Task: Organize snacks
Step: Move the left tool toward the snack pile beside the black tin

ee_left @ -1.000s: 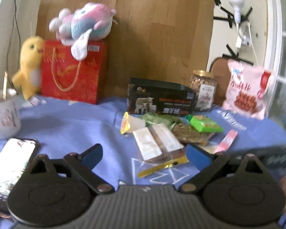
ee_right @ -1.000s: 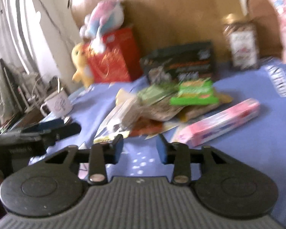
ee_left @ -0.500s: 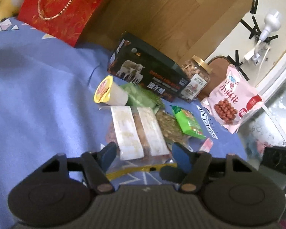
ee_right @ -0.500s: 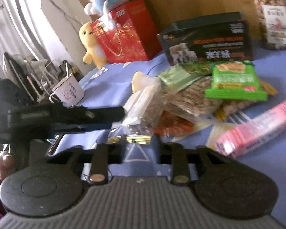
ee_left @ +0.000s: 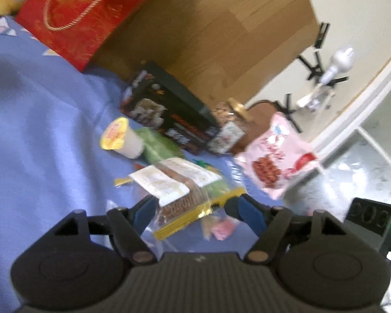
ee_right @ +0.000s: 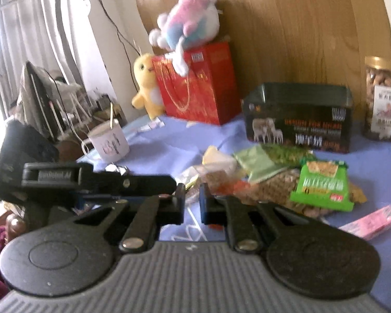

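My left tool point(ee_left: 193, 210) clamps the clear cracker bag point(ee_left: 181, 195) only by its edges, so it may slip; my right tool point(ee_right: 191, 203) is together, empty, at 3 o'clock.

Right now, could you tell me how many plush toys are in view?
2: a pink-and-blue plush lies on top of the red gift bag, and a yellow plush stands beside it, left. Others may be hidden.

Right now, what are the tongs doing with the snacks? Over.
Left tongs closed on clear cookie bag, lifted off the blue cloth. Right tongs shut, empty. Snack pile still loose ahead.
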Motion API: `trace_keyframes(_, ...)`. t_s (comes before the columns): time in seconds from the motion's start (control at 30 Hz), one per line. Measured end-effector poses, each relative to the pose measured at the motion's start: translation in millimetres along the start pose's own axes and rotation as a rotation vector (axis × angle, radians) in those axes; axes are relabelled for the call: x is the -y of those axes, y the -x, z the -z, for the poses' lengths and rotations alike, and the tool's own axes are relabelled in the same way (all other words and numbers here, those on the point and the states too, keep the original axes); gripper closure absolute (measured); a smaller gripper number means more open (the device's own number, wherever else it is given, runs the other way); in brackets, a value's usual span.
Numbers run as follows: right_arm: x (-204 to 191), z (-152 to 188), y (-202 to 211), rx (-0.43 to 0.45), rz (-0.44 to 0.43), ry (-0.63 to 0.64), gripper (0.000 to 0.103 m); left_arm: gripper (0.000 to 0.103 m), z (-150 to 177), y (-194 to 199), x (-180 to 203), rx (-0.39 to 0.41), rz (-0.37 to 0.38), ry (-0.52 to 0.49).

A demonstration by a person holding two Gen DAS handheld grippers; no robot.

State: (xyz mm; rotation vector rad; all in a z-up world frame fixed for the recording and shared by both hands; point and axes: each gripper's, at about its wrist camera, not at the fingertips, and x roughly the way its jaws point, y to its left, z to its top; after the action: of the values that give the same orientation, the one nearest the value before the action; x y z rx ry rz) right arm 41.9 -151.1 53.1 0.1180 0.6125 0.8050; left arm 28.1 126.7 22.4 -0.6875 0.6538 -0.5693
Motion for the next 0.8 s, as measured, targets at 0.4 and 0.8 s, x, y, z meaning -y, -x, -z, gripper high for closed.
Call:
trace_keyframes(0.4, -25.1, -2.8, -62.9, -0.068, -0.141, -0.001, 0.093, 0.032, -1.2, 55.0, -33.6, 0.101, -0.128, 0.076)
trace_keyframes(0.8, 30.3, 25.3, -12.9, -0.012, 0.091, -0.135, 0.057, 0.029, -2.0, -3.2, -27.2, -0.069, -0.098, 0.015)
